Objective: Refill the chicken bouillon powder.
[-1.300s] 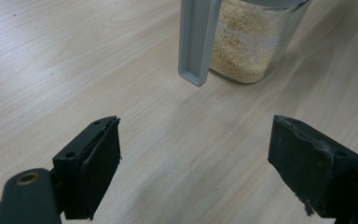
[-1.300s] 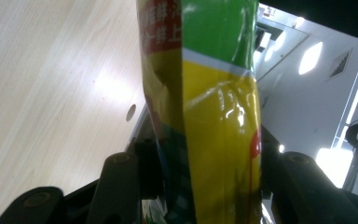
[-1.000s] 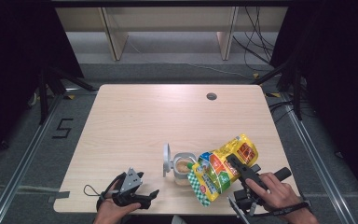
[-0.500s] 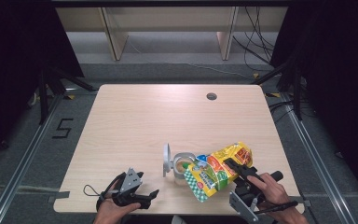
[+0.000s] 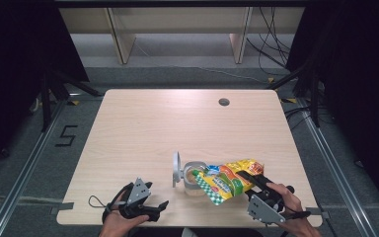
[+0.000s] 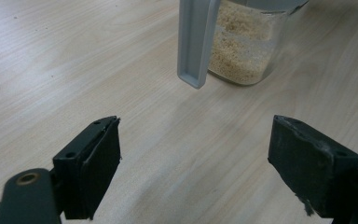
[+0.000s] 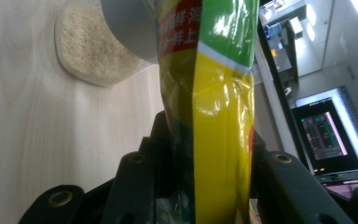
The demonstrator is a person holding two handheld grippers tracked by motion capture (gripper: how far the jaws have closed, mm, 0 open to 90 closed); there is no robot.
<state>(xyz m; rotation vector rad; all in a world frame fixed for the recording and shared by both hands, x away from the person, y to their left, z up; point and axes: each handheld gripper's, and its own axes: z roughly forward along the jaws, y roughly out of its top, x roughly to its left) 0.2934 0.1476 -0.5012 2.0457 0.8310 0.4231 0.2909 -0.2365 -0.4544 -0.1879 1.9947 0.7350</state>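
A clear jar (image 5: 191, 183) of pale grains stands near the table's front edge, its grey hinged lid (image 5: 176, 169) flipped up on the left. A yellow-green snack bag (image 5: 222, 181) lies tilted with its lower end over the jar's mouth. My right gripper (image 5: 245, 178) is shut on the bag, and its jaws have just been closing with the bag between them. In the right gripper view the bag (image 7: 214, 116) is pinched between the jaws, with the jar (image 7: 93, 51) beyond. My left gripper (image 5: 159, 206) rests open on the table, facing the jar (image 6: 242, 46) and lid (image 6: 196, 42).
The wooden table (image 5: 143, 128) has a round cable hole (image 5: 223, 102) near its far edge. Shelving stands beyond the table, cables lie on the floor at the right, and a "5" (image 5: 65, 135) is marked on the floor at the left.
My right gripper has sunk with the bag, which now lies flatter and lower over the jar's mouth. The left gripper, the jar and its lid have stayed put.
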